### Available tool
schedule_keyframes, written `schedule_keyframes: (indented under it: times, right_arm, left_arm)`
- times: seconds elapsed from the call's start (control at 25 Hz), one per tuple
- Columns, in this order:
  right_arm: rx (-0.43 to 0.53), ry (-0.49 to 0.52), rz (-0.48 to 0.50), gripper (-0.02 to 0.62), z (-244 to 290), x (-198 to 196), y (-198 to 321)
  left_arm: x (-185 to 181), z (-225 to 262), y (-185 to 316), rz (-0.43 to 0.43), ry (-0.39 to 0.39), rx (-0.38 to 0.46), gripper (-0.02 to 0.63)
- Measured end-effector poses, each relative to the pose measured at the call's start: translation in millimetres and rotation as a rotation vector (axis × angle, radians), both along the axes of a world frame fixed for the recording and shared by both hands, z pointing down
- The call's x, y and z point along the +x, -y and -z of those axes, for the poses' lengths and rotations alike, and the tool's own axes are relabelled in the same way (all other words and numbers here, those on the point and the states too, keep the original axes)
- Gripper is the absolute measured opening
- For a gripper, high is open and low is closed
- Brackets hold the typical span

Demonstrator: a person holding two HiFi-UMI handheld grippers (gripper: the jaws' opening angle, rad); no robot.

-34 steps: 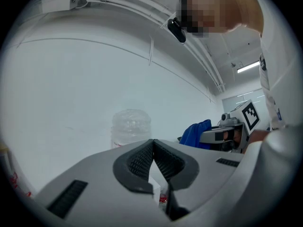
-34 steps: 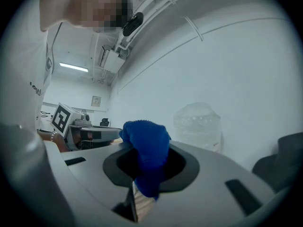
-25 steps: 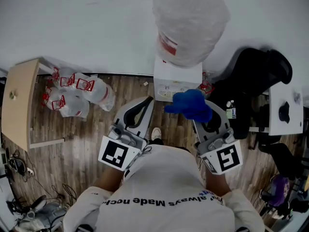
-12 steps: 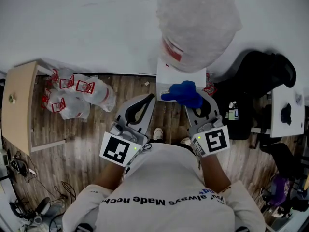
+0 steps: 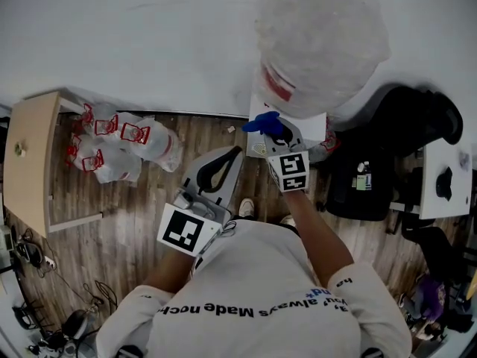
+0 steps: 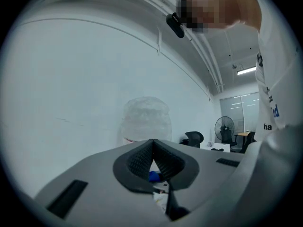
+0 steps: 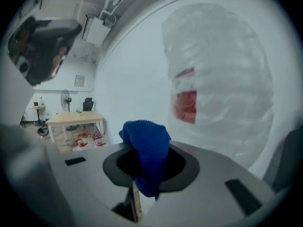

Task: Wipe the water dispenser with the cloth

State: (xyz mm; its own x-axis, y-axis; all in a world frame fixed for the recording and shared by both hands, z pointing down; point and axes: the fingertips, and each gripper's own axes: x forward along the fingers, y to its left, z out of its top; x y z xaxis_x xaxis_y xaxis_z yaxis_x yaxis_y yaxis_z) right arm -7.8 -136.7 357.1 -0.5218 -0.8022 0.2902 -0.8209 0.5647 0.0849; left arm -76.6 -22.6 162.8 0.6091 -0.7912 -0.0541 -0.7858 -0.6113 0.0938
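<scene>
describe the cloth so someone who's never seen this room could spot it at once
Find the water dispenser against the white wall, with its big plastic-wrapped bottle on top. Just below the bottle, the cloth is bunched in the right hand-held gripper. It is the only bright blue thing among white and clear plastic.

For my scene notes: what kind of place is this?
Probably an office: a black office chair, a standing fan and a water dispenser against the white wall.

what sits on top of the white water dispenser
A big plastic-wrapped water bottle with a red label. It covers the top of the white water dispenser, hiding the bottle neck.
</scene>
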Motion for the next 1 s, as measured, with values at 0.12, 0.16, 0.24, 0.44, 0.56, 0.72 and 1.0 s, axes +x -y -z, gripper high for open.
schedule_keyframes:
  times: [0.12,0.16,0.24,0.44,0.56,0.72,1.0]
  right_arm:
    - [-0.034,-0.082,0.009,0.083,-41,-11,20]
    - [-0.047,-0.1,0.001,0.083,-53,-11,27]
    - [-0.077,-0.132,-0.022,0.083,-77,-9,41]
    - [-0.166,-0.206,-0.049,0.083,-125,-6,63]
    - [-0.227,-0.237,-0.048,0.083,-148,-7,68]
    - [-0.3,-0.247,-0.051,0.084,-168,-3,72]
    - [-0.343,-0.234,-0.024,0.083,-175,-5,70]
  left_arm:
    - [-3,-3,3,0.005,-0.001,-0.012,0.018]
    - [-4,-4,3,0.005,0.0,-0.015,0.018]
    - [-6,-6,5,0.008,-0.002,-0.021,0.018]
    - [-11,-11,6,0.016,-0.006,-0.039,0.018]
    - [-14,-15,7,0.02,-0.006,-0.052,0.018]
    - [-16,-18,9,0.021,0.0,-0.06,0.018]
    - [-15,-15,9,0.015,-0.01,-0.049,0.018]
